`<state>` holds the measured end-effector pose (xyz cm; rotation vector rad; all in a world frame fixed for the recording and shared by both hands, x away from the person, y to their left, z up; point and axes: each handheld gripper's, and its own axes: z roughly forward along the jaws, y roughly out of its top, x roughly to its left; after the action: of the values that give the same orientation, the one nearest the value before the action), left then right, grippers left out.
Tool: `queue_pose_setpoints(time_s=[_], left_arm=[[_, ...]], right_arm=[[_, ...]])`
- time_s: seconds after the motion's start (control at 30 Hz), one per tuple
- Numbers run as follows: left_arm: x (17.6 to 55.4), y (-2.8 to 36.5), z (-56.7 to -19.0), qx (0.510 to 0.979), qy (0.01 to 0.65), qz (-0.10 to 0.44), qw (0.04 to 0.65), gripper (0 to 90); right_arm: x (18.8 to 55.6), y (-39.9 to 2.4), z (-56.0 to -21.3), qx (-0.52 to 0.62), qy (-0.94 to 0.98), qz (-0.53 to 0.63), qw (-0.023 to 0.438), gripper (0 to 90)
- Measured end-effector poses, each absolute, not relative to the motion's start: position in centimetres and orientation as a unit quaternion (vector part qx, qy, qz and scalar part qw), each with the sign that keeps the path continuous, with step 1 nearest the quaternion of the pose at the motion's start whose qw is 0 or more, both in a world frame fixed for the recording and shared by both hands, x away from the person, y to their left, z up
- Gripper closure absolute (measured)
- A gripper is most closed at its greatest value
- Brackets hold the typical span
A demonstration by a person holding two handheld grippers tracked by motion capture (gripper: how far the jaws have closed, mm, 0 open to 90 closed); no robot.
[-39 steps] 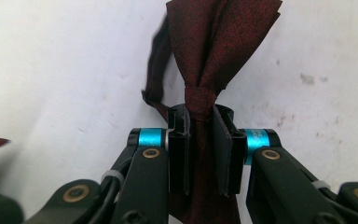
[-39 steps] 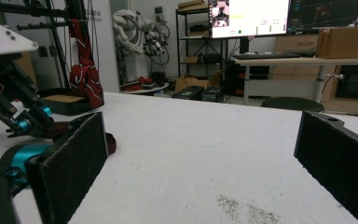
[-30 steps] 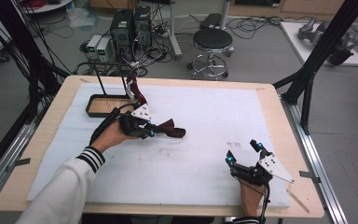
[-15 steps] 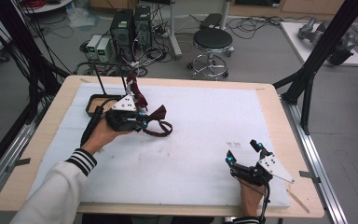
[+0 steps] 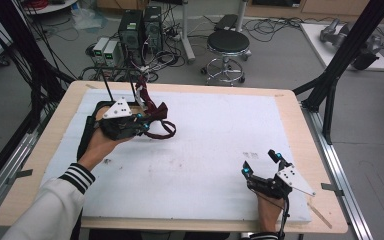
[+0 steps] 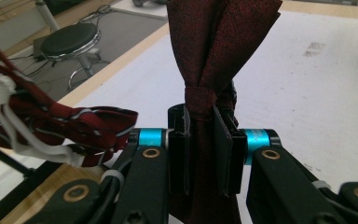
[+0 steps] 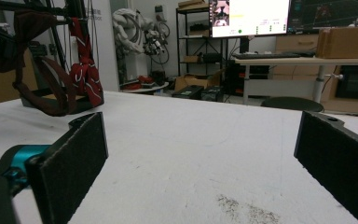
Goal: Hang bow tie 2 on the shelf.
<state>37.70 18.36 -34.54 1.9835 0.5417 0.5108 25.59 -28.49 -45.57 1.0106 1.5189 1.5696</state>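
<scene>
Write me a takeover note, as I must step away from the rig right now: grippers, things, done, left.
Left gripper: shut on the dark red patterned fabric tie, lifted near the black wire stand at the far left of the table.
Right gripper: open, holding nothing, resting on the white padded mat near the front right.
A second red tie with white stripes already hangs on the stand.
Done: tie picked up.
Left: probably hanging it on the stand, then releasing.

Dark red tie (image 6: 214, 56) cut off at top edge, lower part hidden behind fingers (image 6: 179, 154).
</scene>
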Motion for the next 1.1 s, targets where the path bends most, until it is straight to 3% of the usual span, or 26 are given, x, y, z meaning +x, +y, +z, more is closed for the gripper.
queue_pose_setpoints(time_s=[1.1], left_arm=[[37.5, 25.9, -30.4, 0.717, 0.336, 0.358, 0.495, 77.2]], right_arm=[[25.6, -28.4, -45.5, 0.392, 0.592, 0.605, 0.361, 1.7]])
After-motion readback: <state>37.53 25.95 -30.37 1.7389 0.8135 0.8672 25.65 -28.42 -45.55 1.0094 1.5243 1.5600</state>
